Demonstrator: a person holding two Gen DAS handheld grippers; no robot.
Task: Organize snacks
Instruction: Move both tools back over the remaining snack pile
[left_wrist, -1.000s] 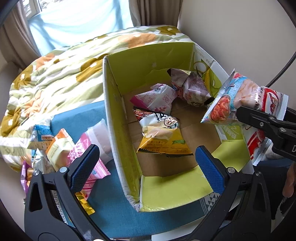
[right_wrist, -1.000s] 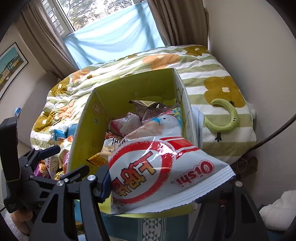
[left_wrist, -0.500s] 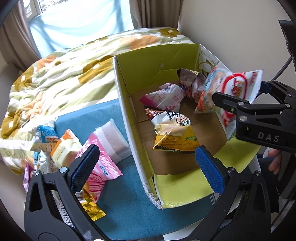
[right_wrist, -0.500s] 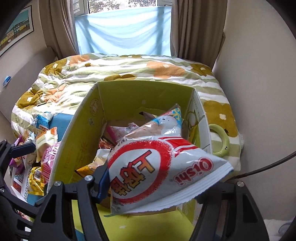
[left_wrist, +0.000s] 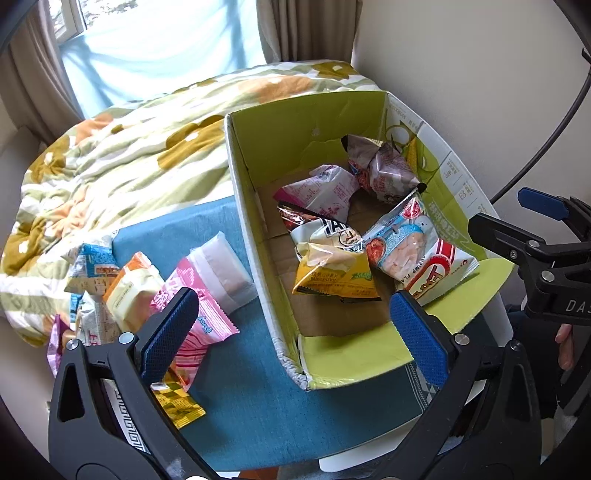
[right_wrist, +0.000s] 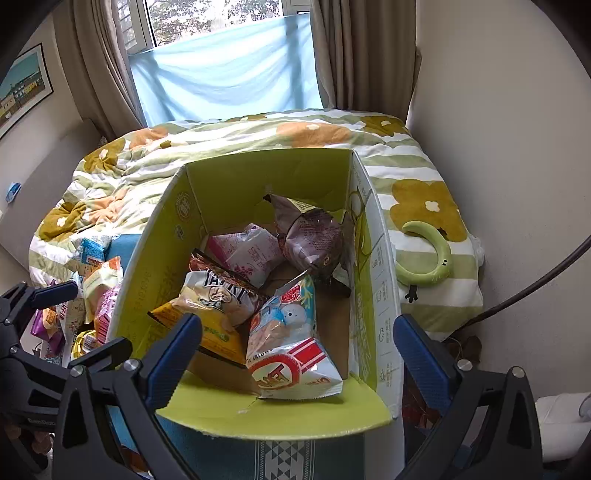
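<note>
A green cardboard box stands open on a teal cloth. Inside lie several snack bags, among them a red-and-white Oishi shrimp bag at the near right and a yellow bag. Loose snacks lie left of the box, including a pink bag and an orange-and-cream bag. My left gripper is open and empty above the box's near left corner. My right gripper is open and empty above the box's near edge.
A bed with a flowered green-and-white quilt lies behind the box. A green curved toy rests on the quilt right of the box. A wall and a black cable are at the right.
My right gripper has opened and let go of the Oishi shrimp bag, which now lies in the box. My left gripper shifted slightly left.
</note>
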